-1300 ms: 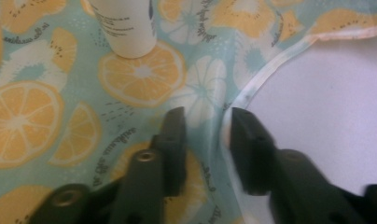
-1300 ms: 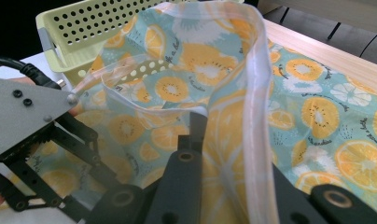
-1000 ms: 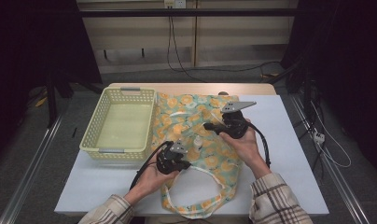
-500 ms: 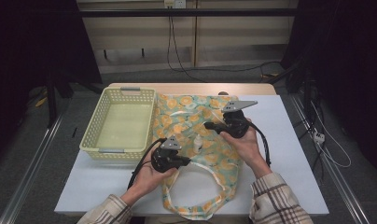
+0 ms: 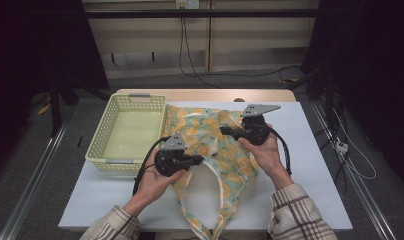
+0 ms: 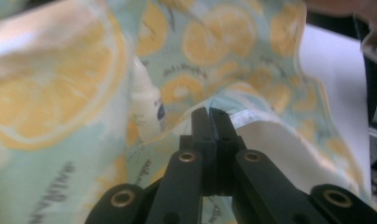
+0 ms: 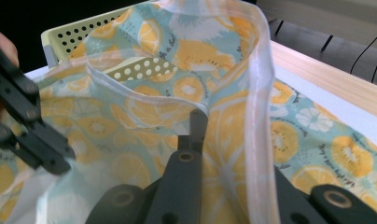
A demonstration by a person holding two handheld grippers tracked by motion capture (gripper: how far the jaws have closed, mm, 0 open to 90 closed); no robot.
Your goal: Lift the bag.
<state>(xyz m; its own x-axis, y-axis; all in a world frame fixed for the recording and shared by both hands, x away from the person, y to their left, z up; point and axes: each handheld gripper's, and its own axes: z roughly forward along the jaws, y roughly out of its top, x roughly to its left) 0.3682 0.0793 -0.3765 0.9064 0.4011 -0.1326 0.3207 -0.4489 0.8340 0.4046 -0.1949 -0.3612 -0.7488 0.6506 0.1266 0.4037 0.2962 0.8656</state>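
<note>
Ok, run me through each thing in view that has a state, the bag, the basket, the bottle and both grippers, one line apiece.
Lemon-print bag: lying on the table, its mouth pulled open and lifted by both grippers.
Small white bottle: inside the bag, upright or nearly so.
Yellow basket: empty, beside the bag.
Left gripper: shut on the bag's edge.
Right gripper: shut on the bag's fabric.

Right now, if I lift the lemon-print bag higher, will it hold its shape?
Probably not. The bag looks like thin cloth, draping and creasing between the left claw and right claw. The small white bottle inside may slide or tip as it sags.
</note>
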